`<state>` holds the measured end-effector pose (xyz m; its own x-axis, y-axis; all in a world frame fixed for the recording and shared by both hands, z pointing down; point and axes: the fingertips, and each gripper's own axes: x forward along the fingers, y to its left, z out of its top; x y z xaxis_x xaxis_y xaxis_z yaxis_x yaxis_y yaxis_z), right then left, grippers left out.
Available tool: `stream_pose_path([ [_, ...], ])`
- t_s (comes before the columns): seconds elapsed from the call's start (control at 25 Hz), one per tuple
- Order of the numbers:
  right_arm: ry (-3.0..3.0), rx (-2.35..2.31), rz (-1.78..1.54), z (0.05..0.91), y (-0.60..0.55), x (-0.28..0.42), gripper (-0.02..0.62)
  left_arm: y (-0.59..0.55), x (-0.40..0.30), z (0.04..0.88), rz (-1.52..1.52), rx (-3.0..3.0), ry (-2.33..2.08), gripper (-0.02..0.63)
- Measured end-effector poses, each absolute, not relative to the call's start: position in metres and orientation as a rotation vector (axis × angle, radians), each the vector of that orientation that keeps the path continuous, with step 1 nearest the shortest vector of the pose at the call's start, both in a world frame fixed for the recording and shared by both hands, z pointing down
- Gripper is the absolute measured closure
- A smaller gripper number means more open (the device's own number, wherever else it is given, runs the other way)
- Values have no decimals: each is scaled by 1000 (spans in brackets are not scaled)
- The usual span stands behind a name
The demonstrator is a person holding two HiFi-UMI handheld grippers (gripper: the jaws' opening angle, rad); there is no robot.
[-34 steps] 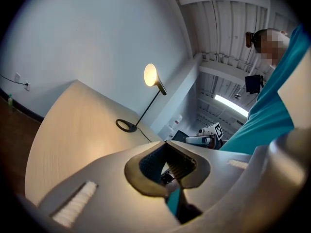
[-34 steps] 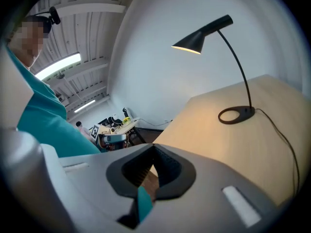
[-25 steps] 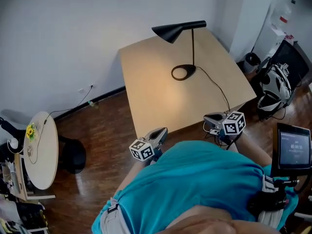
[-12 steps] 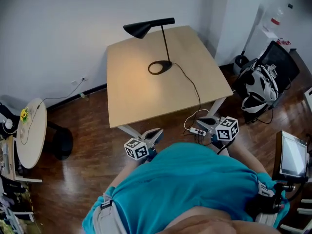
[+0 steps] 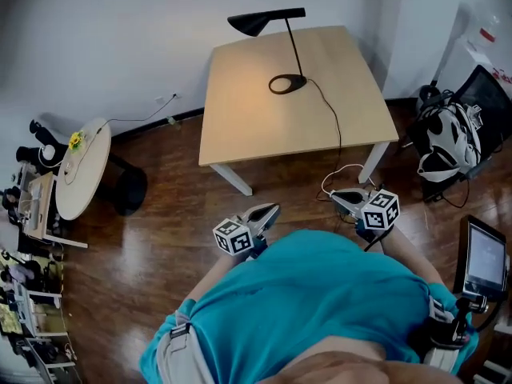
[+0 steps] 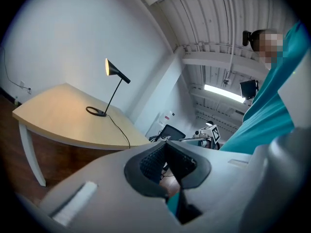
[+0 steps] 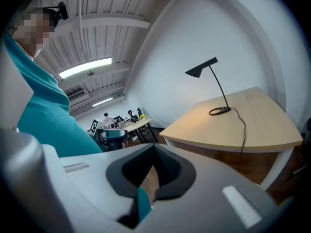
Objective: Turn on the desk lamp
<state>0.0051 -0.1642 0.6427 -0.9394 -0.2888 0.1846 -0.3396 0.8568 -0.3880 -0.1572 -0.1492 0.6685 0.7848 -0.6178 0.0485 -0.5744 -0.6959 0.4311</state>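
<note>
A black desk lamp (image 5: 294,46) stands at the far side of a pale wooden table (image 5: 240,126), its ring base (image 5: 286,83) near the back edge and its cone shade (image 5: 260,21) pointing left. A warm glow lies on the tabletop under the shade. The lamp's cord (image 5: 336,126) runs over the table's right front edge to the floor. Both grippers are held close to the person's body, well short of the table: the left gripper (image 5: 268,212) and the right gripper (image 5: 342,197) are shut and hold nothing. The lamp (image 6: 114,72) shows far off in the left gripper view and the lamp (image 7: 201,69) likewise in the right gripper view.
Dark wood floor lies between me and the table. A small round table (image 5: 80,170) and cluttered shelves stand at the left. A bag and gear (image 5: 448,138) sit by the wall at the right, and a tablet screen (image 5: 484,258) is at the right edge.
The table and lamp now sit farther from both grippers, with bare floor between. Both grippers stay shut near the body.
</note>
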Motion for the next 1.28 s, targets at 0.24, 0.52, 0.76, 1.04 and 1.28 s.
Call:
stream_pose_path([
  [0.24, -2900, 457, 604, 633, -100, -49, 593, -72, -215, 658, -192, 2574, -953, 603],
  [0.52, -2896, 423, 588, 653, 24, -178, 592, 65, -338, 701, -238, 2572, -966, 603],
  [0.76, -2826, 447, 674, 708, 127, -233, 592, 154, -420, 749, -258, 2518, -957, 603],
  [1.04, -2854, 539, 568, 709, 204, -169, 592, 219, -350, 748, -307, 2619, -885, 603],
  [1.28, -2906, 588, 513, 713, 302, -79, 592, 301, -264, 745, -311, 2674, -854, 603],
])
